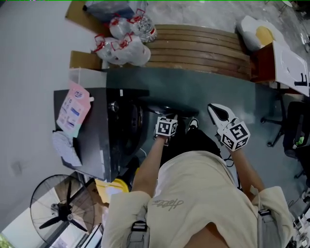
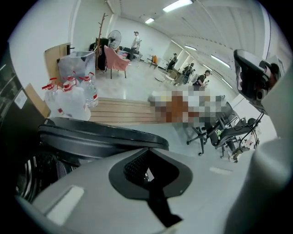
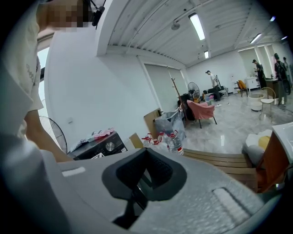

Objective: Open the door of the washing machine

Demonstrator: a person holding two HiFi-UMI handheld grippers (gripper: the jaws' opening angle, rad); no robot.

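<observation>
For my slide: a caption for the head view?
Person over washing machine, door open, left hand-held gripper near it.

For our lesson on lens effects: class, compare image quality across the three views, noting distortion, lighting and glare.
Head view: even light, little distortion, the washing machine reads very dark. Left gripper view: strong fisheye bending, black corners, bright ceiling lights. Right gripper view: same fisheye, glossy floor reflecting light.
</observation>
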